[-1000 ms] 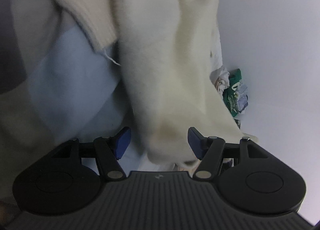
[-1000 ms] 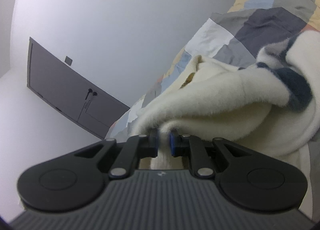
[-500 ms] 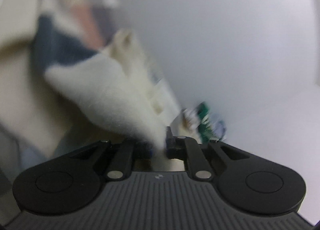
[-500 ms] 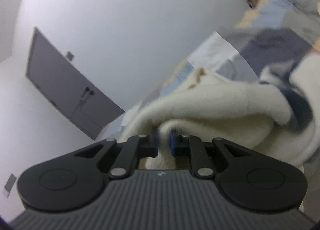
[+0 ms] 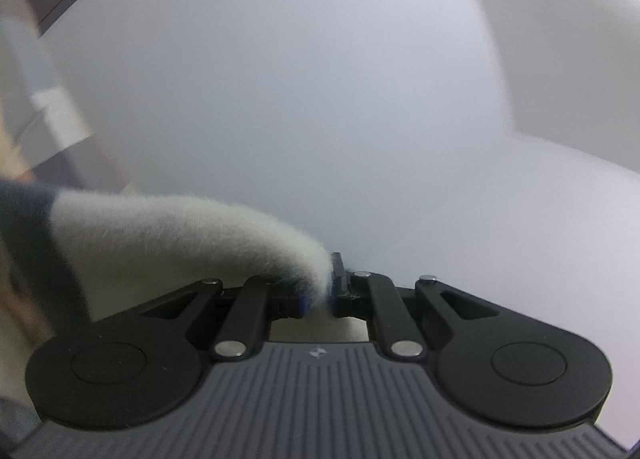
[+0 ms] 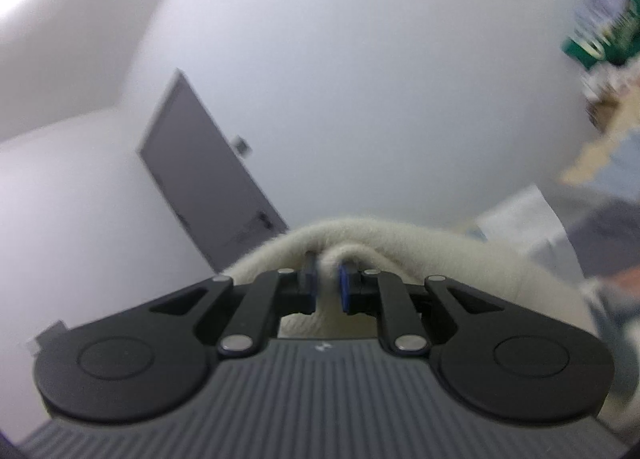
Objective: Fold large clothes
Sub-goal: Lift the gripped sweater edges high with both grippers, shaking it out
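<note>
Fabric fills both grips: my left claw (image 5: 320,291) is clenched on a fuzzy cream fold of the sweater (image 5: 180,235), which trails off to its left toward a dark blue band (image 5: 24,211). My right claw (image 6: 329,287) pinches another cream ridge of the same sweater (image 6: 400,243), bunched just ahead of it. Ahead of both claws stands only bare white wall (image 5: 320,99), plenty of open room. Right of my right claw lies the patchwork bed (image 6: 600,227); to its left stands a grey door (image 6: 208,179).
</note>
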`<state>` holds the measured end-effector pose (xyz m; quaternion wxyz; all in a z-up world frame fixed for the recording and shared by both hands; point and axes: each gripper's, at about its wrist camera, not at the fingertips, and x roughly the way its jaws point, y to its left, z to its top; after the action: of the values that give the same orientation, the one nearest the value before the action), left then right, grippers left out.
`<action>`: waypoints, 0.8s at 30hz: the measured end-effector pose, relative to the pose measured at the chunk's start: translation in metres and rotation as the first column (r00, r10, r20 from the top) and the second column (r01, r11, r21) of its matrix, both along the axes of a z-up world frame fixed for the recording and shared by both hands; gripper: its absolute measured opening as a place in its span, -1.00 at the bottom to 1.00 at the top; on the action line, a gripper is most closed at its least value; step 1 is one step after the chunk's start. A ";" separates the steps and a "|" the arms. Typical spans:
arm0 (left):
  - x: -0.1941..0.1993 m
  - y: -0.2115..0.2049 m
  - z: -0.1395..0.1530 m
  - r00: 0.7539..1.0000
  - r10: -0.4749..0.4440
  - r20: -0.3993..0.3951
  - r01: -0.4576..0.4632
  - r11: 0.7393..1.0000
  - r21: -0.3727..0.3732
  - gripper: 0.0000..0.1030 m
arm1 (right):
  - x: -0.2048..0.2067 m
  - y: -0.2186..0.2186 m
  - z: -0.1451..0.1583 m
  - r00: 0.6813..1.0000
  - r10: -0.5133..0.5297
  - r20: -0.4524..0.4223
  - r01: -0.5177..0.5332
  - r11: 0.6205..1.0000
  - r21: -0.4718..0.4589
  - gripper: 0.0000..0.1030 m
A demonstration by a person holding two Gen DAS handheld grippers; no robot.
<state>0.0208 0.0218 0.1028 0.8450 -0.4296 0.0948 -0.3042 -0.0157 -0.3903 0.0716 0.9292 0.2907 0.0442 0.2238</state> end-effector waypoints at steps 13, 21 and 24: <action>0.006 0.001 0.200 0.949 -0.027 0.313 0.010 0.998 0.057 -0.78 | -0.010 -0.013 0.187 0.962 0.058 0.267 -0.078 0.995 0.064 -0.72; 0.107 -0.019 0.172 0.988 0.030 0.152 -0.060 0.978 0.199 -0.77 | 0.097 -0.004 0.193 0.992 -0.031 0.120 0.036 0.998 -0.043 -0.71; 0.159 -0.029 0.120 0.996 0.068 0.062 -0.083 0.956 0.280 -0.77 | 0.157 -0.001 0.148 0.998 -0.067 0.002 0.067 0.994 -0.085 -0.71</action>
<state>0.1801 -0.0071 0.2231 0.9108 -0.2999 0.0987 -0.2660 0.1415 -0.3913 0.2193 0.9477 0.2523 0.0442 0.1904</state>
